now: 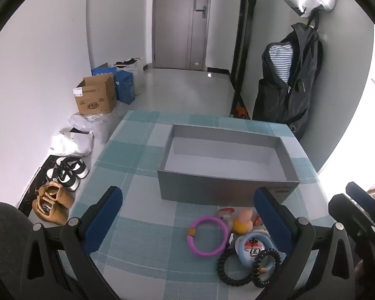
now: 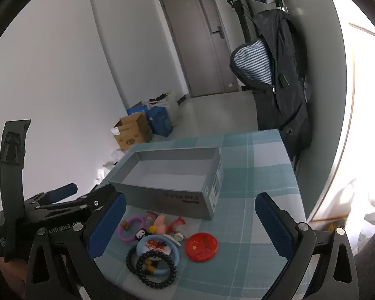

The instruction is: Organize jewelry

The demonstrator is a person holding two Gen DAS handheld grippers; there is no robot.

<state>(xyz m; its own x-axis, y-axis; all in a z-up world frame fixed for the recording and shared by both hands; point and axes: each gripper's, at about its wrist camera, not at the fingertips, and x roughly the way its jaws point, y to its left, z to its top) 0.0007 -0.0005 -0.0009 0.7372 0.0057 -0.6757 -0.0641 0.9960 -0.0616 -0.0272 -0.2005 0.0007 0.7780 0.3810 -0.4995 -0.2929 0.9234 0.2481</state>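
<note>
An empty grey box (image 1: 226, 172) (image 2: 162, 195) stands on a teal checked tablecloth (image 1: 142, 225) (image 2: 250, 237). In front of it lies a small pile: a purple ring bracelet (image 1: 208, 237) (image 2: 130, 230), black bead bracelets (image 1: 247, 267) (image 2: 152, 267), a light blue ring (image 1: 258, 247) (image 2: 160, 252), a red round badge (image 2: 203, 246) and a pink-and-yellow toy figure (image 1: 243, 222) (image 2: 161, 225). My left gripper (image 1: 187, 222) is open and empty above the pile's left side. My right gripper (image 2: 191, 227) is open and empty above the pile.
Left of the table on the floor are shoes (image 1: 60, 190), white bags (image 1: 72, 142) and cardboard boxes (image 1: 97, 97). A dark jacket (image 1: 290, 80) hangs by the wall at the table's far right. A grey door (image 1: 180, 22) is at the back.
</note>
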